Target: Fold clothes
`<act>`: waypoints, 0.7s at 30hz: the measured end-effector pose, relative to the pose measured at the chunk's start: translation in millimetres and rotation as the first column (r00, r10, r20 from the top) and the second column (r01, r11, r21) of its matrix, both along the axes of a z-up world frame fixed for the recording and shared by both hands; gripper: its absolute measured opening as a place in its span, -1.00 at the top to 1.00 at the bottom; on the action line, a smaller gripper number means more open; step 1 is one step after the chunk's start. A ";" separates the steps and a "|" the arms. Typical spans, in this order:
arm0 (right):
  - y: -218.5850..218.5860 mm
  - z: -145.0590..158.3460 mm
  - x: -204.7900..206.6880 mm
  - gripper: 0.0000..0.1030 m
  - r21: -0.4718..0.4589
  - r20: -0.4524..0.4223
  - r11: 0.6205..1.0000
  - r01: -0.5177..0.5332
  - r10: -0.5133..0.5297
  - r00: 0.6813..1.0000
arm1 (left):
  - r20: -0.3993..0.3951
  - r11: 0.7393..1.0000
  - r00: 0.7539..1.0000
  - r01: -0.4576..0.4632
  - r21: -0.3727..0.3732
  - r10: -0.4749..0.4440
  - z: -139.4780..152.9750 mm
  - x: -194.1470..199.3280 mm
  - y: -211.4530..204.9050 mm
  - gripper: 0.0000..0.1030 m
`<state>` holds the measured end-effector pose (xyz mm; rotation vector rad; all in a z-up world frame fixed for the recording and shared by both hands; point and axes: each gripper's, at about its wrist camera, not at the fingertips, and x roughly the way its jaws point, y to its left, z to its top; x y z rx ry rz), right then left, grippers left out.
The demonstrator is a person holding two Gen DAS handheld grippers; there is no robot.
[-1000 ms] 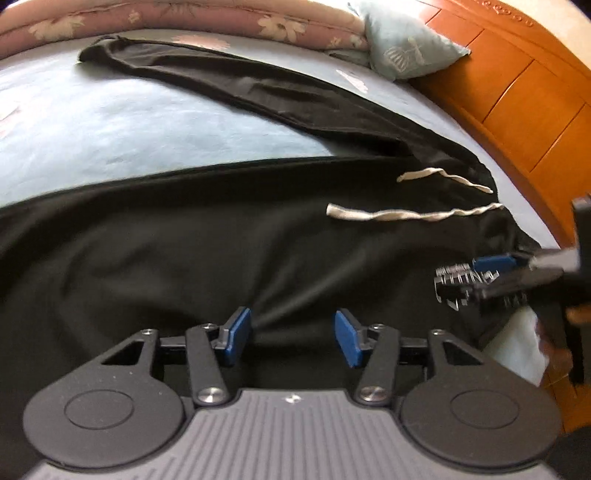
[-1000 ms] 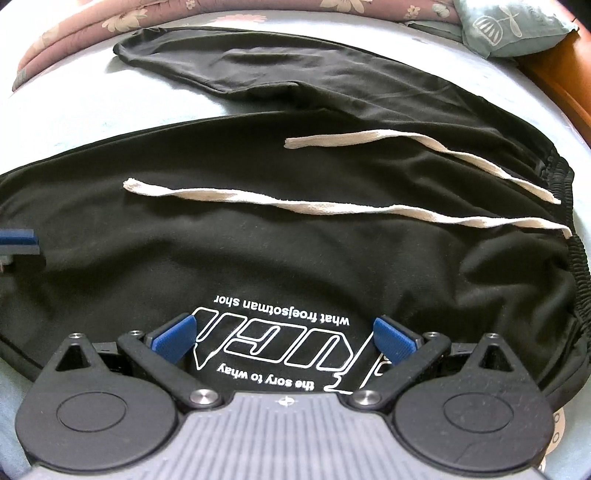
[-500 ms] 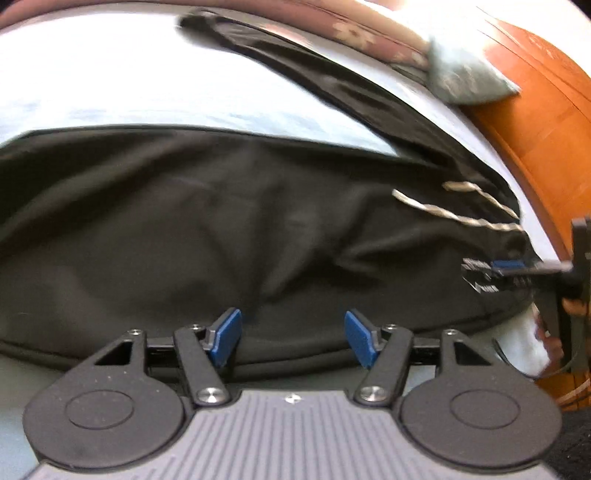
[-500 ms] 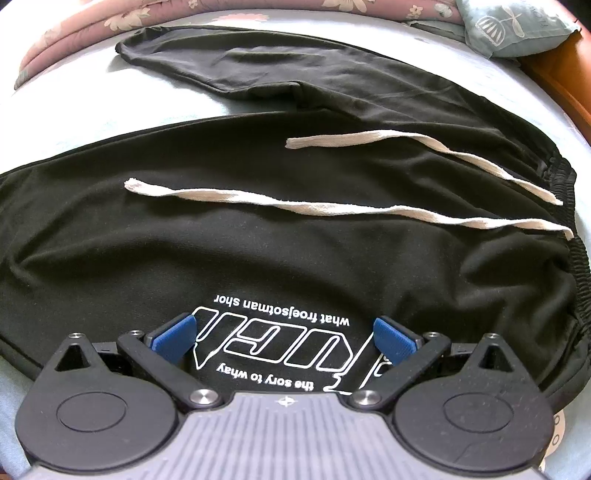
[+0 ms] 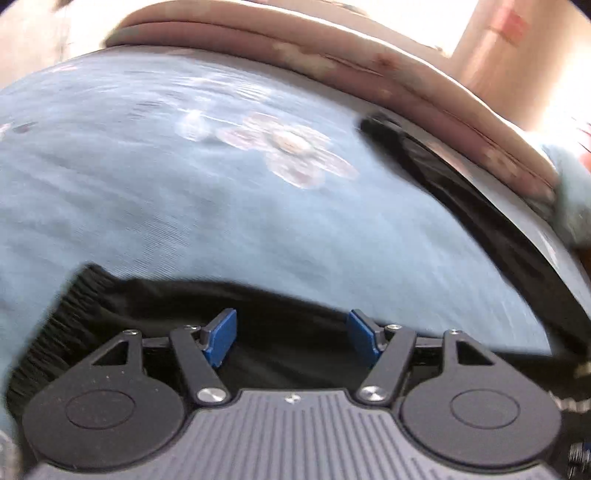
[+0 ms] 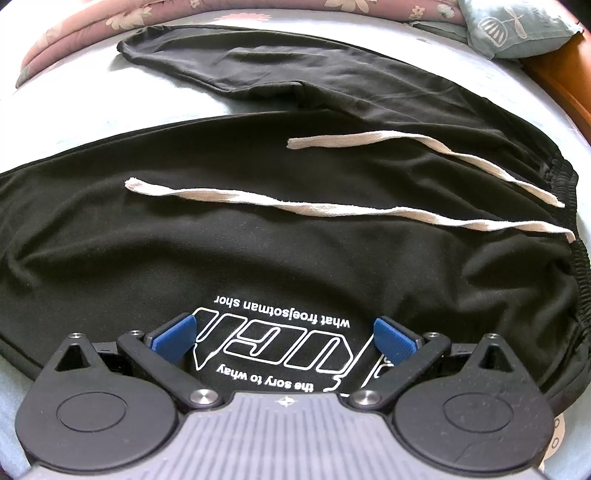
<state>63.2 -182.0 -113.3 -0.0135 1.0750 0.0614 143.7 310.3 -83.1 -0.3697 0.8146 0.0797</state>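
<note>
Left wrist view, heavily motion-blurred: the left gripper [image 5: 291, 338] hangs over the near leg of a pair of black trousers [image 5: 280, 314], blue pads [image 5: 221, 336] well apart with only dark cloth beneath the gap and nothing pinched; the jaws have just been opening. A ribbed cuff [image 5: 62, 325] of that leg shows at lower left, spread on the pale blue bedsheet [image 5: 166, 206], which carries a faded pink flower print. The other leg runs as a dark band along the right, beside a pink floral quilt [image 5: 332, 62] bunched at the far edge of the bed. Right wrist view, sharp: the right gripper [image 6: 286, 341] sits with jaws spread wide above the trousers [image 6: 258, 243], gripping nothing that I can see (pads stand clear of the cloth on either side of the print). The garment lies flat across the bed, legs splayed in a shallow V, the far leg reaching toward the quilt [image 6: 110, 22]. Two cream drawstrings [image 6: 332, 206] trail leftward from the gathered elastic waistband [image 6: 569, 206] at right. White outline lettering [image 6: 273, 347], upside down to the camera, lies between the pads. A pale blue-green pillow [image 6: 517, 29] rests at top right against an orange wooden headboard [image 6: 565, 88].
</note>
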 end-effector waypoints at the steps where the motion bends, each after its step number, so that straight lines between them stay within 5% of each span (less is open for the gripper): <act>1: 0.2 0.0 0.7 -1.00 -0.001 -0.003 1.000 0.001 -0.001 1.000 | -0.003 1.000 1.000 -0.017 -0.005 0.017 4.3 0.0 4.6 -0.28; 7: 1.0 -0.3 2.9 -1.00 0.001 -0.004 1.000 0.014 -0.014 1.000 | -0.016 0.995 0.996 0.086 -0.042 -0.086 22.3 -29.0 -20.6 -0.34; 12: 0.6 -1.7 -4.3 -1.00 0.007 0.042 1.000 0.029 -0.029 0.999 | -0.122 0.981 0.976 0.171 -0.088 -0.181 0.0 -53.0 -56.7 -0.37; 17: -2.4 -1.6 -20.1 -1.00 0.002 0.127 0.999 0.032 -0.032 0.991 | -0.128 0.960 0.962 0.255 0.112 -0.241 15.6 -55.3 -97.3 -0.42; 21: -20.0 18.0 -33.1 -1.00 -0.042 0.192 0.997 0.058 -0.049 0.980 | -0.063 0.931 0.943 0.333 0.150 -0.327 38.8 -53.0 -132.4 -0.42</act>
